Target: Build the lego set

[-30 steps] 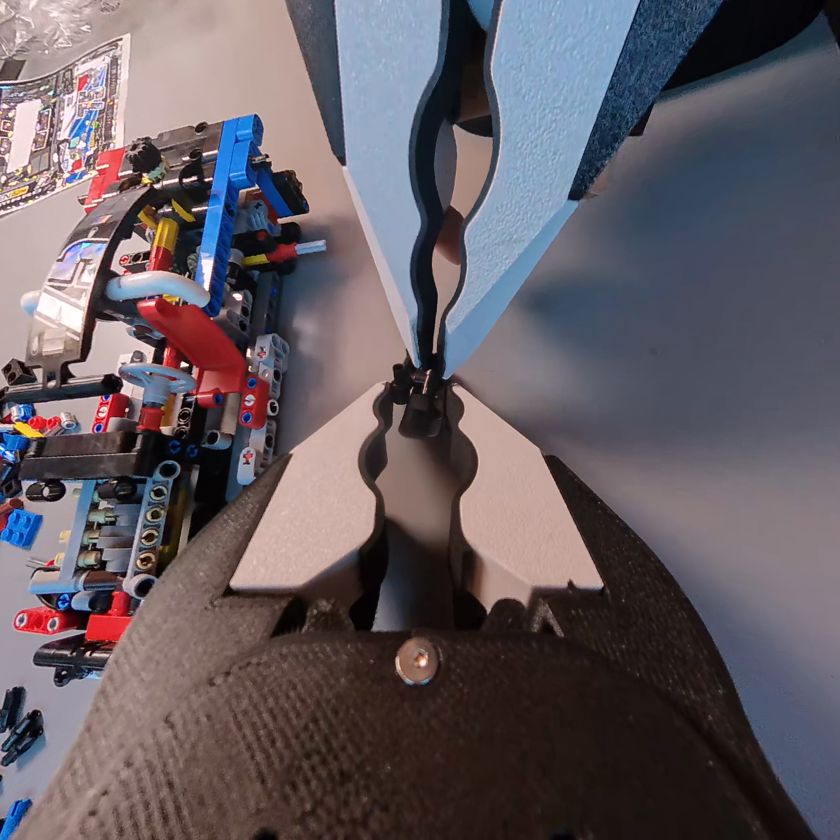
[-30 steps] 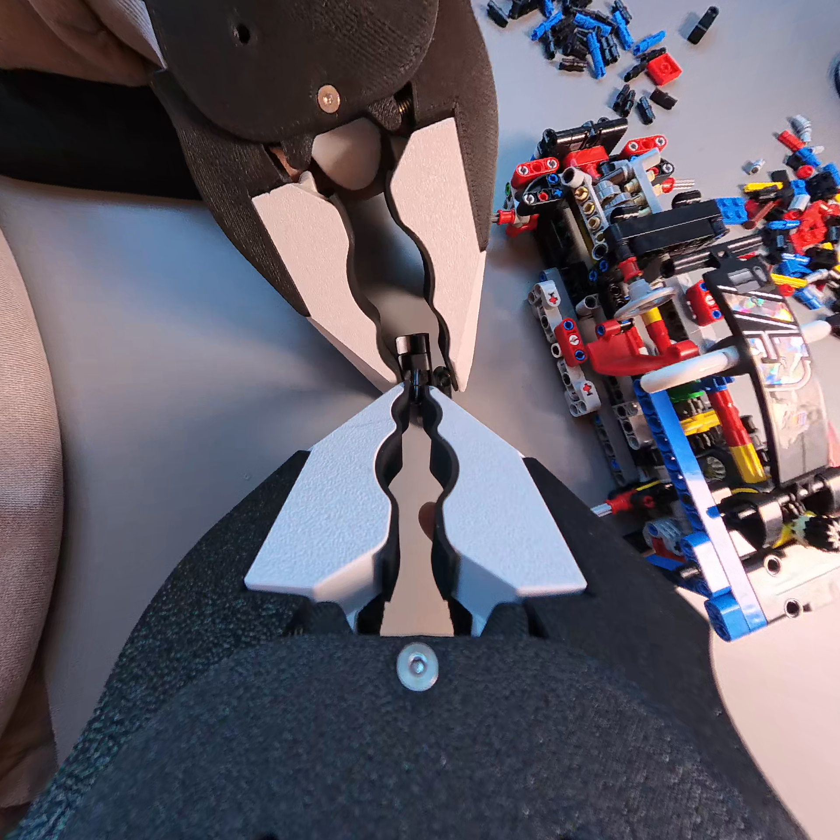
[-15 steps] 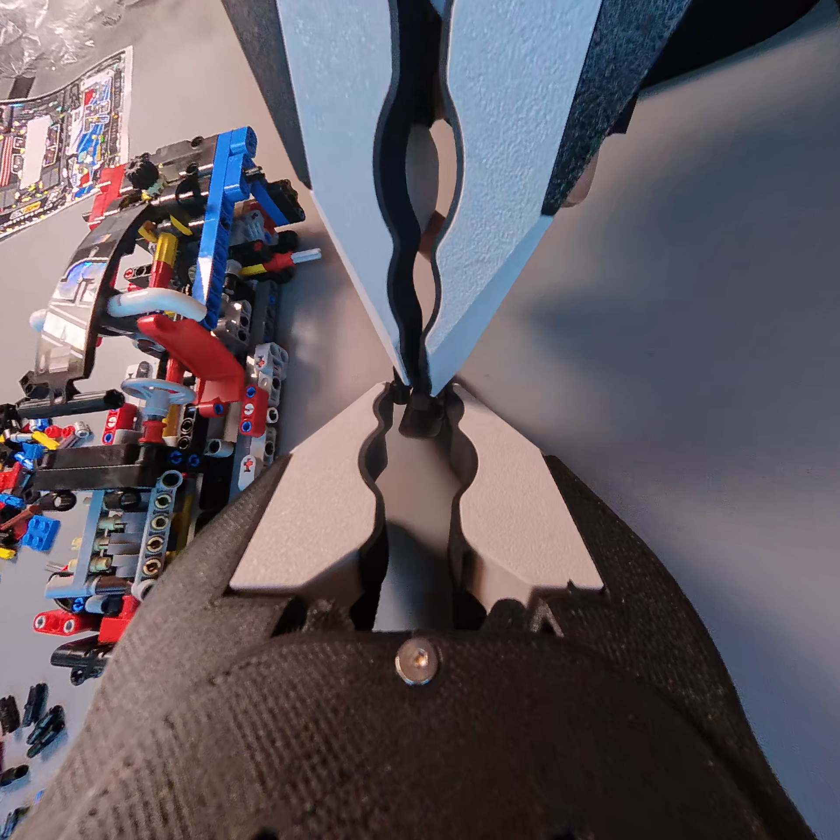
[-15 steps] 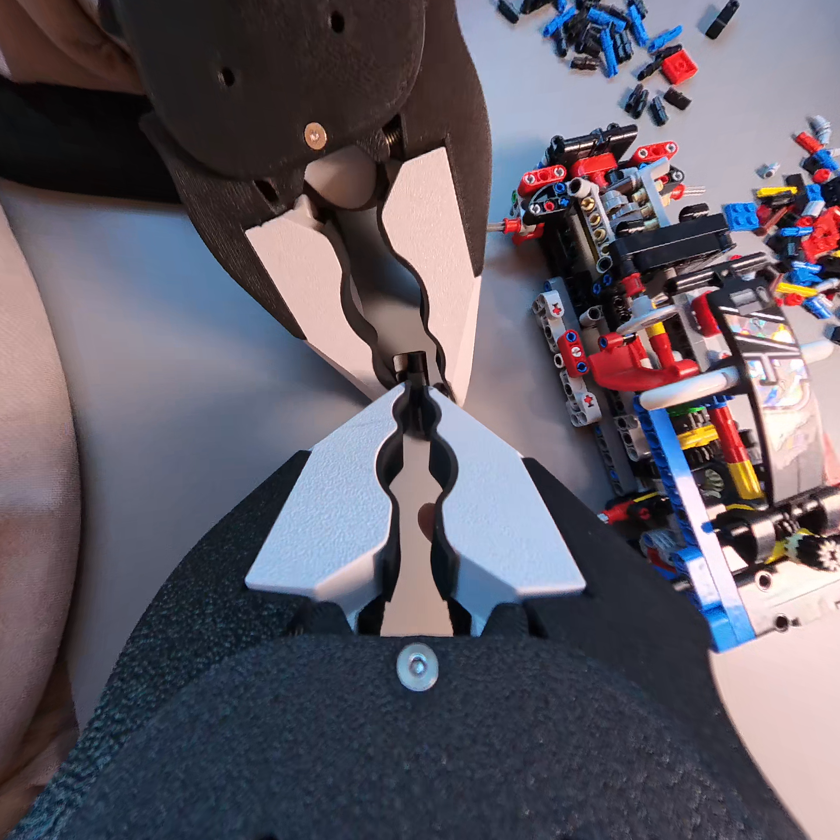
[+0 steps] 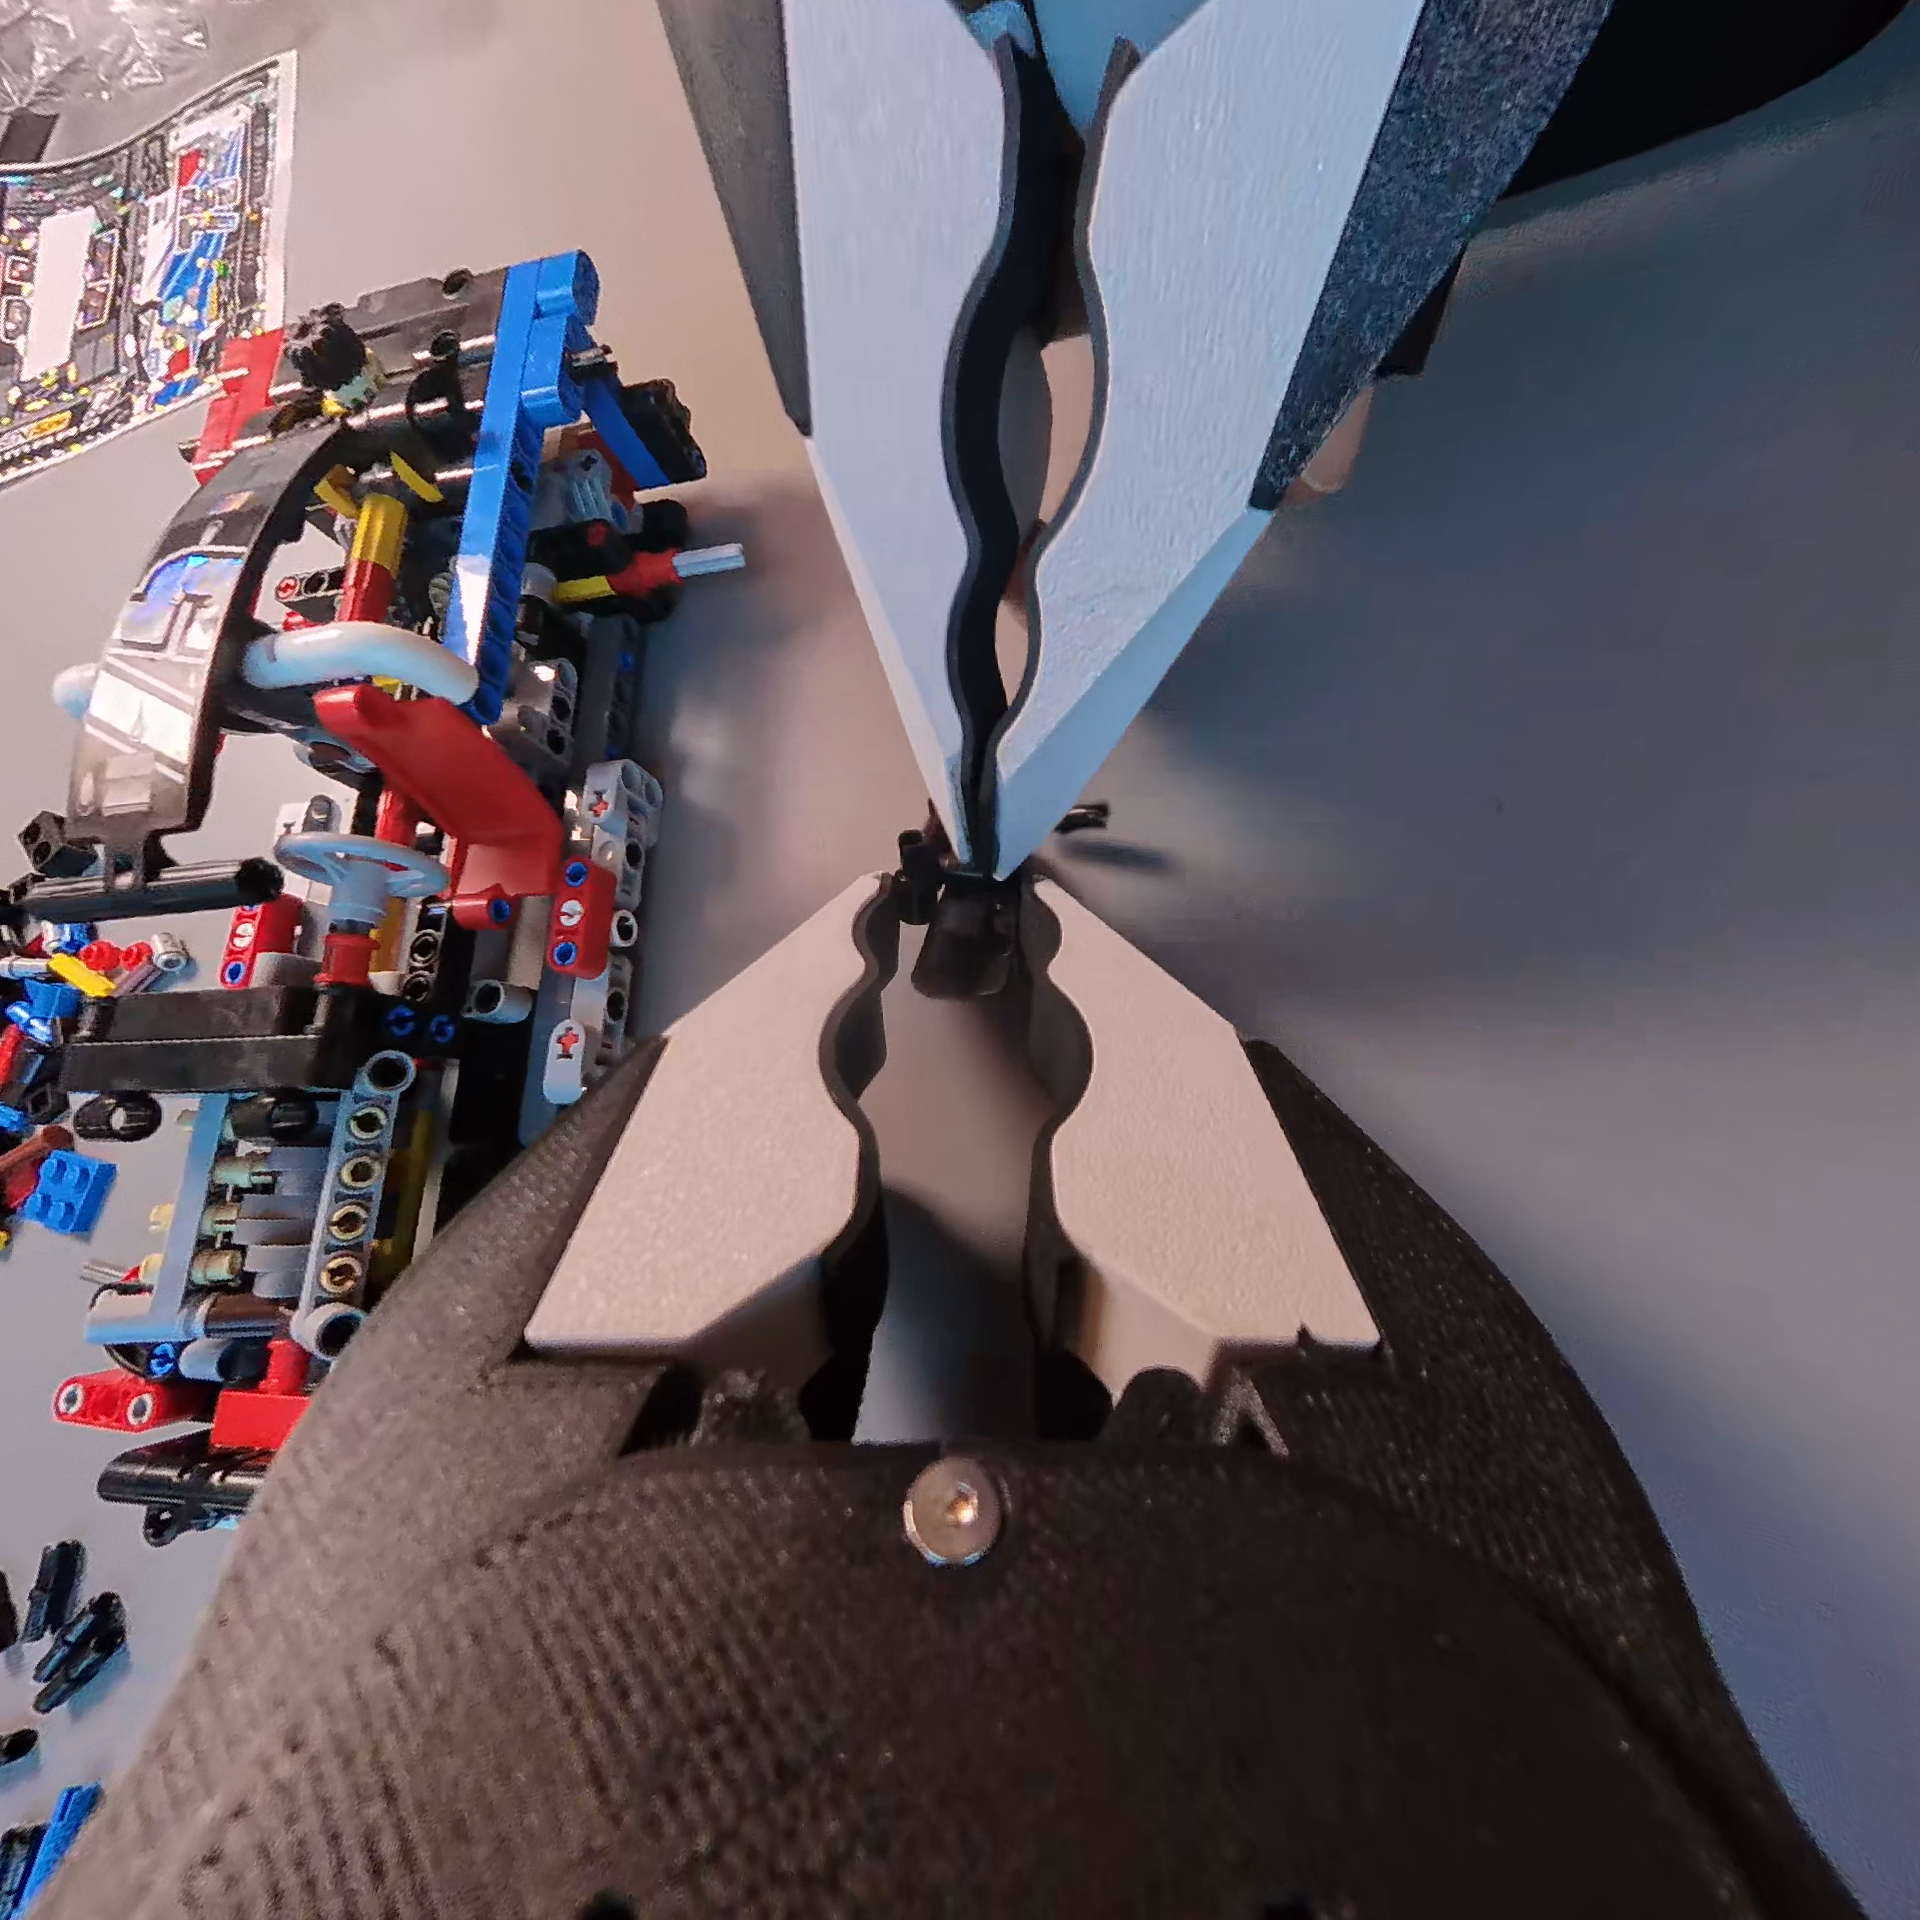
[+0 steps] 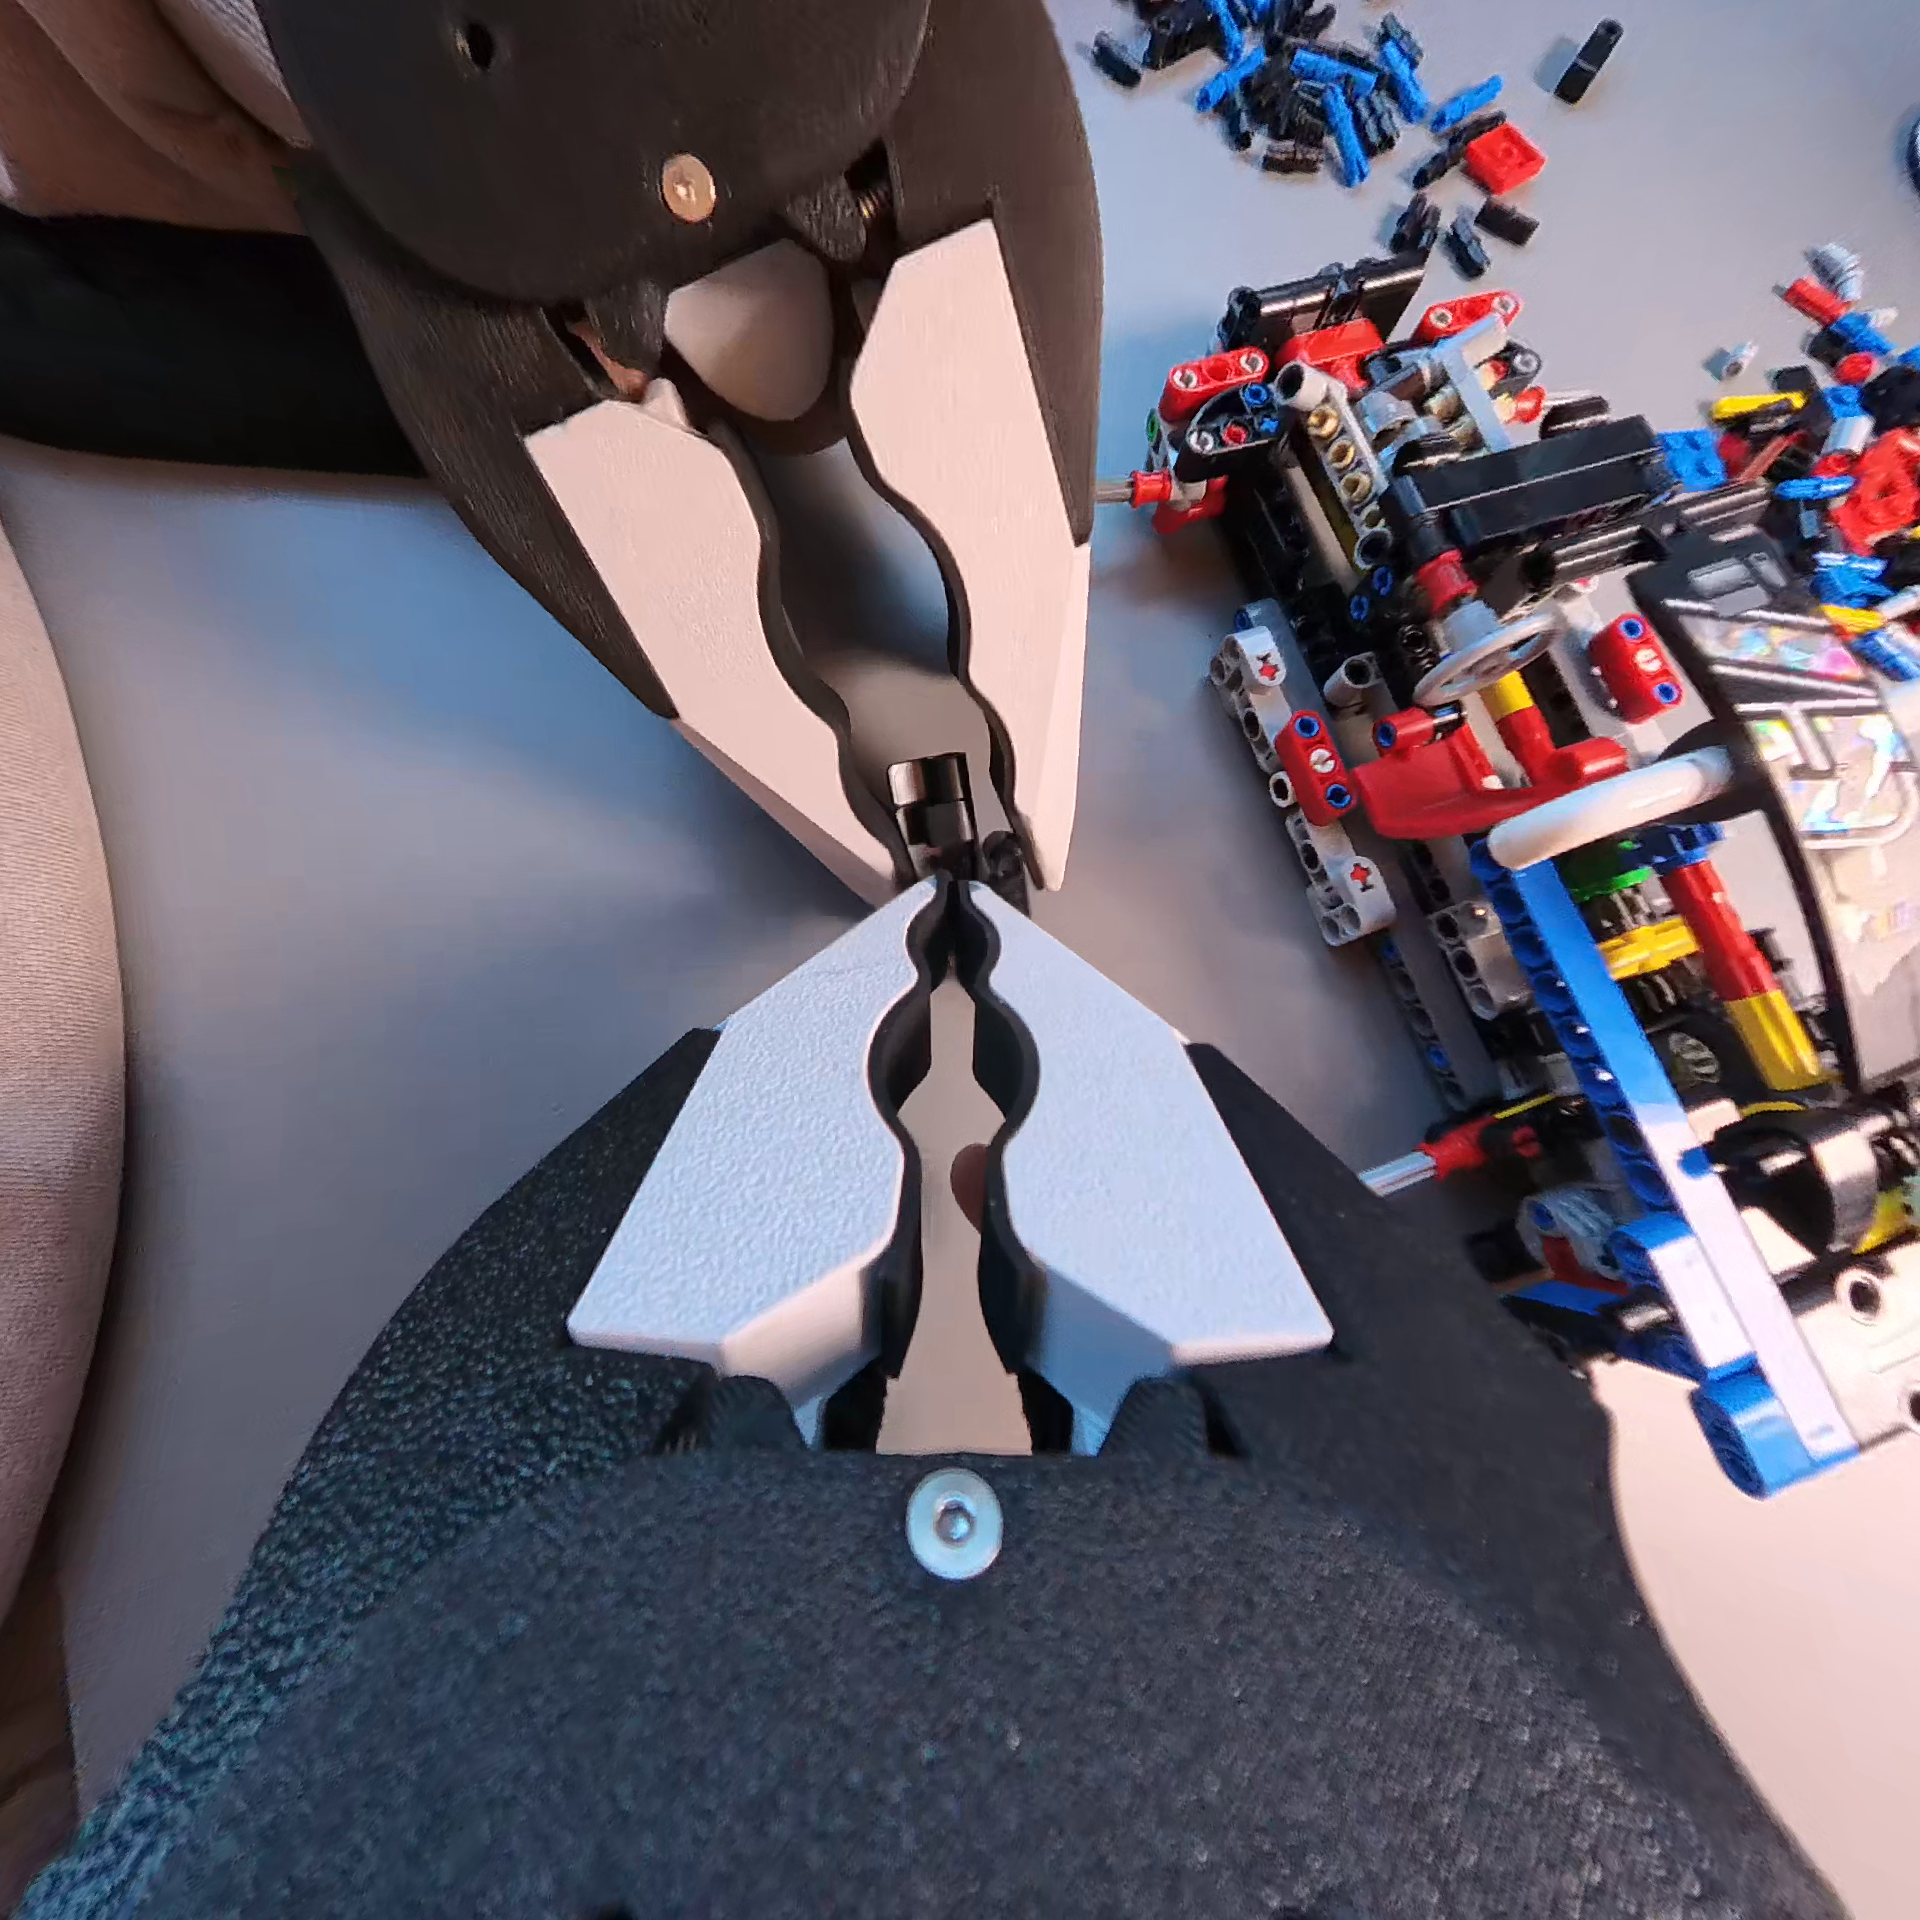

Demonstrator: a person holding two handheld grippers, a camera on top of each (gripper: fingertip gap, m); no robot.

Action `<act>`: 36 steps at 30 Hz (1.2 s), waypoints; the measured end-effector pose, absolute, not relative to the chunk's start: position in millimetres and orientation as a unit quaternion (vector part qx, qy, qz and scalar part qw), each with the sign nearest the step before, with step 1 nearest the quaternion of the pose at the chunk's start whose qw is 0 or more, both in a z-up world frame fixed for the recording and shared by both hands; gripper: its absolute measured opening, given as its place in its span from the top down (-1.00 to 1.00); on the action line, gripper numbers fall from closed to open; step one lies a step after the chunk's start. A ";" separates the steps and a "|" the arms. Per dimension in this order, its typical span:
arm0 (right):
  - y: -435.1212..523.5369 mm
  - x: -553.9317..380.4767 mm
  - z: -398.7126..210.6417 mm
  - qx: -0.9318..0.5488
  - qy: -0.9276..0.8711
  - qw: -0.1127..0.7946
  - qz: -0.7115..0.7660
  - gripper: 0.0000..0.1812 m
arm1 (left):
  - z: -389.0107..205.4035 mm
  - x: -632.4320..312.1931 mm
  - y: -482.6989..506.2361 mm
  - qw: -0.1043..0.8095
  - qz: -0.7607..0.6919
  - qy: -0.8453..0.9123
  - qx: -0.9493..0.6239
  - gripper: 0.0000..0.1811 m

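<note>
2 tools tip-to-tip: left tool (image 5: pixel 961 914) clamps 1 black connector (image 5: pixel 961 940), right tool (image 6: pixel 951 899) pinches 1 small pin, mostly hidden; 1 part-built model (image 6: pixel 1579 790) on desk (image 6: pixel 364 727).

A grey desk (image 5: pixel 1558 831) carries everything. A printed sheet (image 5: pixel 135 281), covered in coloured graphics, is laid flat near the far left corner in the left wrist view, with crinkled clear plastic (image 5: pixel 83 52) seen just beyond it. A beige sleeve (image 6: pixel 52 987) is seen along the desk's left edge in the right wrist view.
</note>
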State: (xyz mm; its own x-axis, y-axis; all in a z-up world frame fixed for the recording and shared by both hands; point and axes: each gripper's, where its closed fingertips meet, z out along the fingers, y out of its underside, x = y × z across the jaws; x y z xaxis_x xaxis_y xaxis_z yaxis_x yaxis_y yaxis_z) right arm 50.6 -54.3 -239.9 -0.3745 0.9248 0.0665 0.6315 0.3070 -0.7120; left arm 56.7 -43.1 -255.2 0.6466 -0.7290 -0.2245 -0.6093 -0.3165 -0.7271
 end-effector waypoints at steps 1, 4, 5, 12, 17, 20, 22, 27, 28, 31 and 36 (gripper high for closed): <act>-55.4 50.1 -239.6 -0.504 -0.768 0.243 0.312 1.00 | -255.3 56.7 -43.2 0.413 -0.074 0.414 -0.808 0.78; -55.8 49.8 -239.6 -0.507 -0.760 0.243 0.325 1.00 | -255.5 56.6 -43.2 0.413 -0.079 0.411 -0.809 0.78; -54.8 49.6 -239.2 -0.508 -0.759 0.245 0.327 1.00 | -255.6 56.6 -43.2 0.412 -0.082 0.410 -0.809 0.78; -43.3 75.4 -236.9 -0.518 -0.763 0.210 0.324 0.82 | -255.8 56.9 -43.9 0.414 -0.090 0.410 -0.808 0.78; -39.1 92.9 -252.4 -0.494 -0.800 0.196 0.279 0.73 | -256.0 59.8 -45.0 0.414 -0.103 0.412 -0.805 0.78; -35.2 82.8 -258.4 -0.497 -0.802 0.203 0.262 0.77 | -255.9 59.7 -45.0 0.415 -0.099 0.413 -0.805 0.78; -32.3 78.0 -258.9 -0.505 -0.800 0.196 0.259 0.81 | -255.9 59.6 -45.1 0.415 -0.095 0.414 -0.805 0.77; -28.7 71.7 -260.0 -0.519 -0.794 0.186 0.255 0.94 | -256.0 59.2 -44.9 0.414 -0.101 0.410 -0.806 0.77; -28.0 70.6 -260.1 -0.519 -0.794 0.187 0.256 0.96 | -256.0 58.5 -44.5 0.414 -0.100 0.408 -0.807 0.77; -26.6 68.9 -259.9 -0.513 -0.796 0.195 0.255 0.98 | -256.1 56.7 -44.4 0.412 -0.100 0.405 -0.810 0.78; -34.1 68.7 -245.0 -0.451 -0.836 0.213 0.229 0.98 | -256.4 56.5 -45.3 0.403 -0.105 0.403 -0.815 0.78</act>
